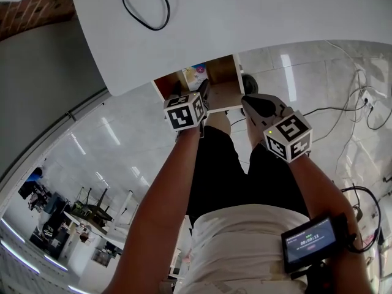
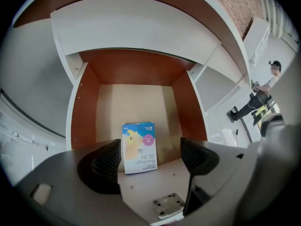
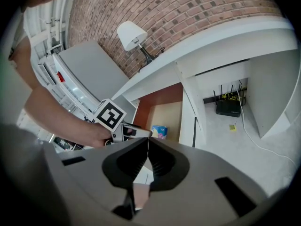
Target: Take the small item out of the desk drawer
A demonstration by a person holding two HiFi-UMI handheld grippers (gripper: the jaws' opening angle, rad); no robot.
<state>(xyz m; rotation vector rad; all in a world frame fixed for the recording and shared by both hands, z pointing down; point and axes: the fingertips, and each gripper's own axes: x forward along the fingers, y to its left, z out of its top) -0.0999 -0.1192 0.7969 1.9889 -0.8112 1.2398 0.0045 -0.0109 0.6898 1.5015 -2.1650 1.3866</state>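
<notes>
The desk drawer (image 1: 223, 97) stands pulled out from under the white desk (image 1: 245, 17). A small blue and yellow bandage box (image 2: 139, 147) lies on the drawer's wooden bottom (image 2: 136, 102) near its front edge; the head view shows the box (image 1: 198, 73) at the drawer's back left. My left gripper (image 2: 151, 157) is open at the drawer's front, jaws wide on either side of the box, pads not touching it. In the head view the left gripper (image 1: 201, 97) reaches into the drawer. My right gripper (image 3: 147, 144) is shut on nothing and hovers right of the drawer (image 1: 257, 109).
A black cable (image 1: 144, 8) loops on the desk top. A white lamp (image 3: 134, 36) stands on the desk by the brick wall. A router (image 3: 227, 107) sits on the floor under the desk, and cables (image 1: 361, 103) trail there. A person (image 2: 263, 93) stands far off.
</notes>
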